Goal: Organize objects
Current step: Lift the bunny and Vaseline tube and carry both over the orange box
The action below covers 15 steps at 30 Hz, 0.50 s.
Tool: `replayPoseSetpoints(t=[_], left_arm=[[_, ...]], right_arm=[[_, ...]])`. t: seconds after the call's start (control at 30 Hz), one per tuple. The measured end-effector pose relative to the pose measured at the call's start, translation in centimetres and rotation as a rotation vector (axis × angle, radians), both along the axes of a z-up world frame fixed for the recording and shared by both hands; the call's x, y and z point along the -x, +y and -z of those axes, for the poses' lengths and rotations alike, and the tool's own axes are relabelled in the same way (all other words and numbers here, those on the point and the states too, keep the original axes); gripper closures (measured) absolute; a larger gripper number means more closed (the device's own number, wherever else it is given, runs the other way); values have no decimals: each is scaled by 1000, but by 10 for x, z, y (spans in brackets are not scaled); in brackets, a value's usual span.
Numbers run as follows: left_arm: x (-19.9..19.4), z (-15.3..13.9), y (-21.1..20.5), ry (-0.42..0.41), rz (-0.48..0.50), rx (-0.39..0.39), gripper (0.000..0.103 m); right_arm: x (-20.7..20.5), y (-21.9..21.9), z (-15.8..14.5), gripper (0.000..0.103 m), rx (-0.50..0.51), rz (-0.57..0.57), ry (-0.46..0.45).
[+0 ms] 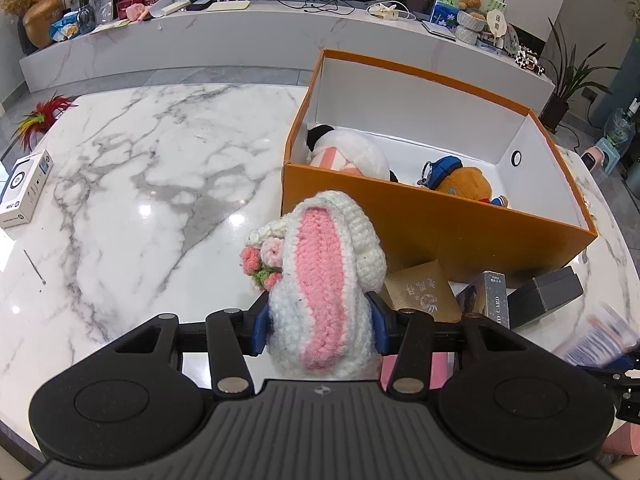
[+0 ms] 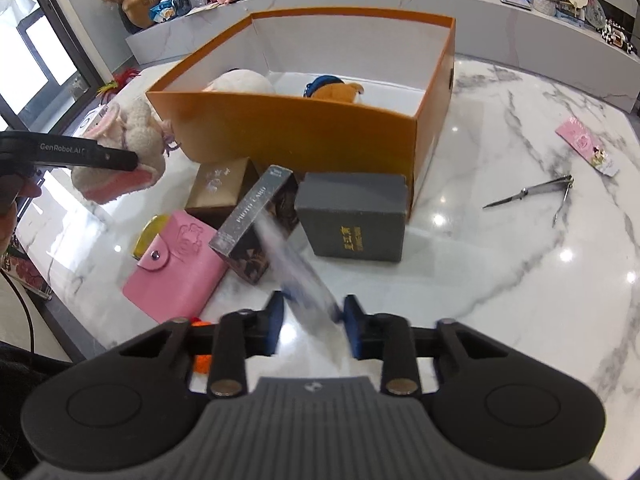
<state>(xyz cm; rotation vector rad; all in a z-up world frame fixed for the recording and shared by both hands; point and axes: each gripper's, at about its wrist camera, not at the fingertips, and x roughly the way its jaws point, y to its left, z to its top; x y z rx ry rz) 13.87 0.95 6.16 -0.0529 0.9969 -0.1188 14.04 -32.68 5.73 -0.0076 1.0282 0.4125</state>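
Left gripper [image 1: 318,322] clamps the soft, light crochet toy [image 1: 320,280] mid-body; right gripper [image 2: 313,320] pinches a blurred packet [image 2: 298,268]; box [image 1: 432,216] ahead.

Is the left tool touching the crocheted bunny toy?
Touching. The left wrist view shows the left tool with both blue pads pressed into the crocheted bunny toy.

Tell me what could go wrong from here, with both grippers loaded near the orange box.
The crocheted bunny bulges past the left gripper, so it could snag on the orange box wall going in. The blurred card pack sits slanted in the right gripper and may slip, possibly toppling the leaning photo card box.
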Motion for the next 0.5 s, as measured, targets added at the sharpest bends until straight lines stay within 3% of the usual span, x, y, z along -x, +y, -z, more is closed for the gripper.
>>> replayPoseSetpoints(t=[0.2,0.3,0.33,0.37,0.43,0.5], left_arm=[[-1,1,1,7,0,-3,48],[-1,2,1,9,0,-3,47],[-1,2,1,10,-1,-3,47],[-1,2,1,11,-1,-3,47],[-2,2,1,11,-2,-4,47],[-2,3,1,13,-3,-4,47]], right_arm=[[-8,5,22,84,22,-15,54],[-11,9,30,80,12,-24,67],[-12,10,33,69,9,-19,71],[-14,12,36,52,11,-17,74],[-15,16,41,34,27,-24,64],[-15,22,46,25,70,-36,65]])
